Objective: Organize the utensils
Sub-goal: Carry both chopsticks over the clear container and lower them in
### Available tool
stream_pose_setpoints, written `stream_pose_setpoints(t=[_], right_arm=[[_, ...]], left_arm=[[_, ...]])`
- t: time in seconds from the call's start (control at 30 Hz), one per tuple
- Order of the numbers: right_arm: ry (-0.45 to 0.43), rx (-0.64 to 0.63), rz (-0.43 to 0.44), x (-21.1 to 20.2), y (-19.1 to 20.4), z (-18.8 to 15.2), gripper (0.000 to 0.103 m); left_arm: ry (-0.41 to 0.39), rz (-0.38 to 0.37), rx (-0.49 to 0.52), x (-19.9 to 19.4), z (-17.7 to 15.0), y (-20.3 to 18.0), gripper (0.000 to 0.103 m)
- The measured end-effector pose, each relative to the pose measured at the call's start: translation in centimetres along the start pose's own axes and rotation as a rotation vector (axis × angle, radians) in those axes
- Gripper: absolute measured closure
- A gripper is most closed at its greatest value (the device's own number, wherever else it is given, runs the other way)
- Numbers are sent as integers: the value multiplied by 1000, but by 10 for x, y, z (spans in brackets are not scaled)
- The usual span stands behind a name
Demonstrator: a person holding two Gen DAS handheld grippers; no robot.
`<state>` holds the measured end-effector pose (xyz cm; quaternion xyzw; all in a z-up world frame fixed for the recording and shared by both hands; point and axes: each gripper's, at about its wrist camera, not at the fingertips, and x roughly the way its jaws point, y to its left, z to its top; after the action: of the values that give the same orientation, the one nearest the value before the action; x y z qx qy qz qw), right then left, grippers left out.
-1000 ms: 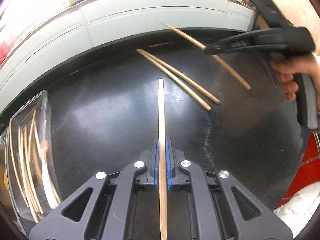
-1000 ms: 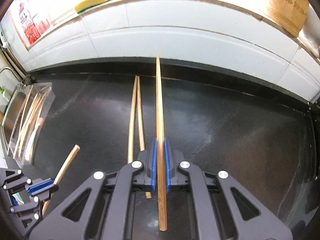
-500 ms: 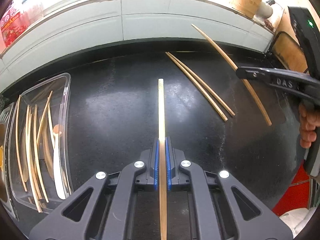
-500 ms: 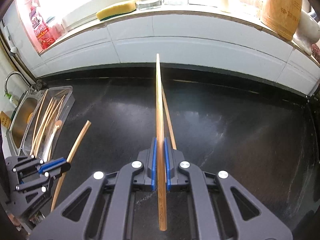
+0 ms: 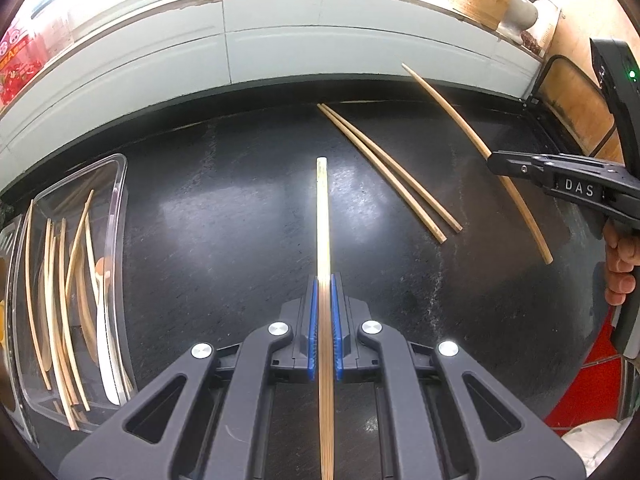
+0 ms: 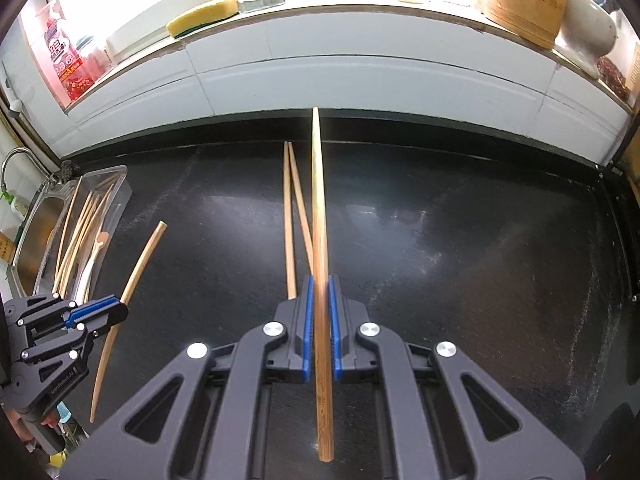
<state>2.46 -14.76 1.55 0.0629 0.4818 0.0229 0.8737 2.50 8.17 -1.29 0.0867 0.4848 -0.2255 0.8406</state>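
The left tool [image 5: 324, 304] pinches a long bamboo chopstick [image 5: 323, 216]; the right tool [image 6: 318, 304] pinches another wooden chopstick [image 6: 318, 200]. Beyond, two loose bamboo chopsticks [image 5: 388, 172] lie on the glossy black desk [image 5: 240, 220], with a clear plastic utensil tray [image 5: 116, 208] at far left.

From my feed the countertop [image 5: 240, 240] looks like glossy black stone, chopsticks [image 5: 394, 178] are matt bamboo-ish wood, the tray [image 5: 118, 184] is clear shiny plastic, wall tiles [image 6: 360, 80] smooth white.

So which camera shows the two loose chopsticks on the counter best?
The left wrist view: the loose chopsticks lie fully visible, nothing over them. In the right wrist view, the right gripper and its held chopstick hide their near ends.
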Motion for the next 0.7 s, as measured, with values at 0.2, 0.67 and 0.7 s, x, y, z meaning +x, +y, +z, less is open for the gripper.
stream_pose_setpoints(t=[0.2,0.67,0.7], right_arm=[[-3,9,-13,-2,-10,-2,95],[13,41,1,-1,-22,-12,95],[12,42,-1,-1,-22,-12,95]], left_arm=[[-3,11,-12,1,4,-1,97],[-9,24,-42,6,12,-3,97],[-7,24,-42,7,12,-3,97]])
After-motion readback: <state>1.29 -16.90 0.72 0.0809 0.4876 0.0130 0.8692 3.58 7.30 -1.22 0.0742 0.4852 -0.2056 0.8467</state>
